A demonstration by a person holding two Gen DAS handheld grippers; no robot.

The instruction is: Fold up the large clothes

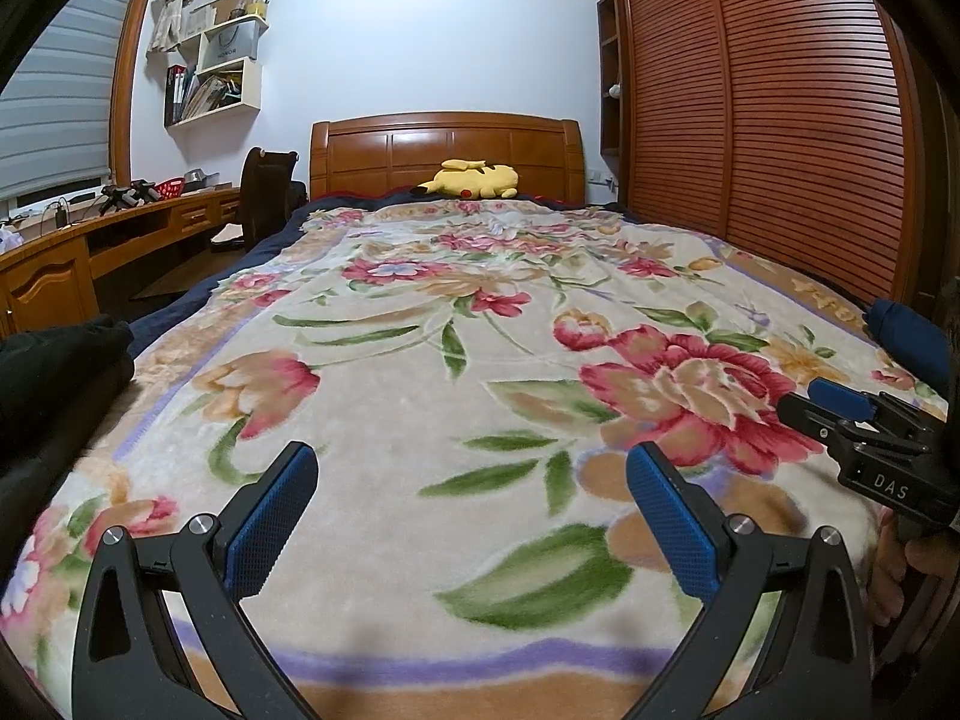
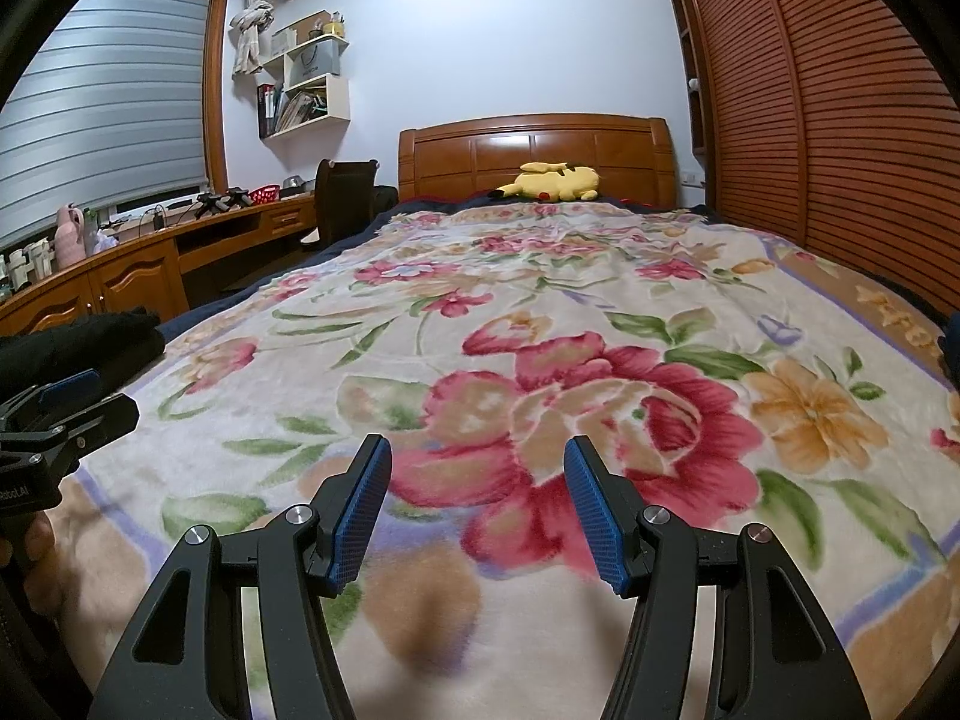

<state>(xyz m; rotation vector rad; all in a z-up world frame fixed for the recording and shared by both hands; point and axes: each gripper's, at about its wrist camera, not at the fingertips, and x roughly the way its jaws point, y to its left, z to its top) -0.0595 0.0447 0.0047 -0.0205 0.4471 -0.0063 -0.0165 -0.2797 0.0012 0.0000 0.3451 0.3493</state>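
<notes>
A black garment (image 1: 60, 360) lies bunched at the bed's left edge, also seen in the right wrist view (image 2: 78, 342). A dark blue cloth (image 1: 906, 330) sits at the right edge, mostly cut off by the frame. My left gripper (image 1: 471, 453) hovers open over the floral blanket (image 1: 420, 372), with nothing between its blue pads. Beside it, my right gripper (image 2: 477, 444) is open too, over a big red flower of the blanket (image 2: 540, 312). Each gripper shows in the other's view: right gripper (image 1: 807, 402), left gripper (image 2: 102, 399). Neither touches any clothing.
A yellow plush toy (image 1: 471, 180) lies by the wooden headboard (image 1: 444, 144). A slatted wardrobe (image 1: 768, 108) runs along the right side. A wooden desk (image 2: 132, 264) with a chair (image 2: 345, 192) stands left of the bed, under a blinded window.
</notes>
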